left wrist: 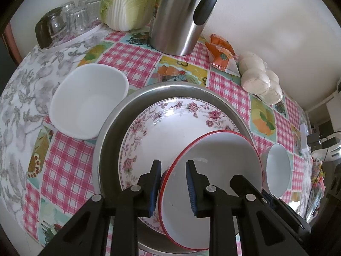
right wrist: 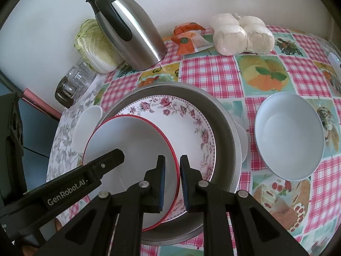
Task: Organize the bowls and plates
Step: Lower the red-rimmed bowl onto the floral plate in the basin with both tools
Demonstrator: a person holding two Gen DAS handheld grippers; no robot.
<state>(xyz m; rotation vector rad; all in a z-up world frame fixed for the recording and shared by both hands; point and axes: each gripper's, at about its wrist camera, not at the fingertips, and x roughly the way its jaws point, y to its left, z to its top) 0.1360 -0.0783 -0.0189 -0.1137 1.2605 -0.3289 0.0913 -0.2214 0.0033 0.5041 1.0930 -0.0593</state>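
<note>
Both claws straddle red-rimmed plate (right wrist: 132, 149), tilted on floral plate (right wrist: 187, 123).

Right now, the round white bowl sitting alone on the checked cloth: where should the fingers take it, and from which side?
Take the round white bowl by its rim, coming from above, one finger inside the wall and one outside. It sits upright and open with nothing in it, and the thin lip is the only narrow part. The edge away from the metal tray looks freest: bare cloth there.
</note>
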